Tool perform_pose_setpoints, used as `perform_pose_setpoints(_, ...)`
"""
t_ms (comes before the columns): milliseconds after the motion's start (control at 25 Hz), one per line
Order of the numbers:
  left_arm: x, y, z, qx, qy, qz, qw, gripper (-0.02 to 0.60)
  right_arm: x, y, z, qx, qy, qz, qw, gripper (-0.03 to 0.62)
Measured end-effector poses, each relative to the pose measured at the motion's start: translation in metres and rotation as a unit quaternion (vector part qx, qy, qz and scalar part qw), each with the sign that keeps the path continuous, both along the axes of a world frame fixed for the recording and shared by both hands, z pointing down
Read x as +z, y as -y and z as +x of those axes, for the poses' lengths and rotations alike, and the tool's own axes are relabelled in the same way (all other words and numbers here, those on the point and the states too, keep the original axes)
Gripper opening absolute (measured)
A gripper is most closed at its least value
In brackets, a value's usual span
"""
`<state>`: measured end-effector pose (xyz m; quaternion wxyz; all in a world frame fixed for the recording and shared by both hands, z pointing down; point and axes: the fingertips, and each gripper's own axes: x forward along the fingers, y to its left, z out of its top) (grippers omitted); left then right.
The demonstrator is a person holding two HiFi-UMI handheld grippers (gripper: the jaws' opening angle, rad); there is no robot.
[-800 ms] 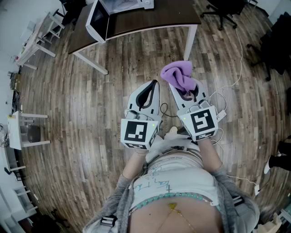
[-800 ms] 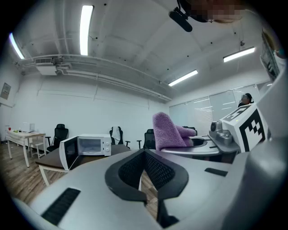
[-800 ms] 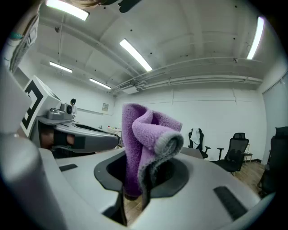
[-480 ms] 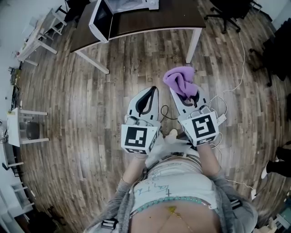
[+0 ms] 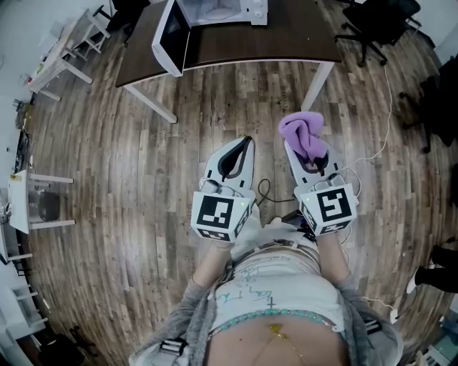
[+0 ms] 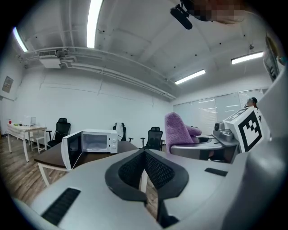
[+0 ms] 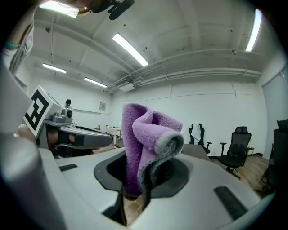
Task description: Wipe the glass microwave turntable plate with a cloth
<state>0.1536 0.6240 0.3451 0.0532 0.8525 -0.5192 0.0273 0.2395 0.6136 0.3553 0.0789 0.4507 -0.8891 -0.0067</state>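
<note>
Purple cloth (image 5: 302,136) stands bunched and folded in the right gripper (image 5: 309,163). Its jaws are clamped on the lower part of the fabric, and the fluffy top rises above the tips, as the right gripper view shows (image 7: 144,143). The left gripper (image 5: 245,143) is clenched with nothing in it; in its own view the two black pads meet at a closed seam (image 6: 144,155).

Both tools are held side by side but apart in front of the person's waist, over the wood-plank floor (image 5: 129,179), and both point toward the table (image 5: 236,46).

That table has a dark brown top and white legs. A white microwave (image 5: 215,13) sits toward its left end with its door (image 5: 172,39) swung open. In the left gripper view the oven (image 6: 92,143) shows a bright open cavity. The glass turntable plate cannot be made out inside it or anywhere else.

Black office chairs (image 5: 372,21) stand beyond the table's right end, and a thin white cable (image 5: 383,100) trails across the floor on that side.
</note>
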Motion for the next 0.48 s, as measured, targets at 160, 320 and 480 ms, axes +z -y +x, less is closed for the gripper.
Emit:
perform_pose_setpoints(160, -0.005, 0.041, -0.011, 0.022, -0.005, 0.008, 0.9997, -0.002, -0.003, 0.04, -0.028, -0.002, -0.019, 0.013, 1.0, 0.107)
perform_pose_setpoints(320, -0.007, 0.073, -0.028, 0.037, -0.008, 0.008, 0.9992, -0.002, -0.007, 0.074, -0.053, 0.005, -0.026, 0.024, 0.999, 0.107)
perform_pose_setpoints(480, -0.005, 0.092, -0.054, 0.042, -0.003, 0.006, 0.9991, -0.002, -0.002, 0.092, -0.082, 0.009, -0.025, 0.006, 1.0, 0.107)
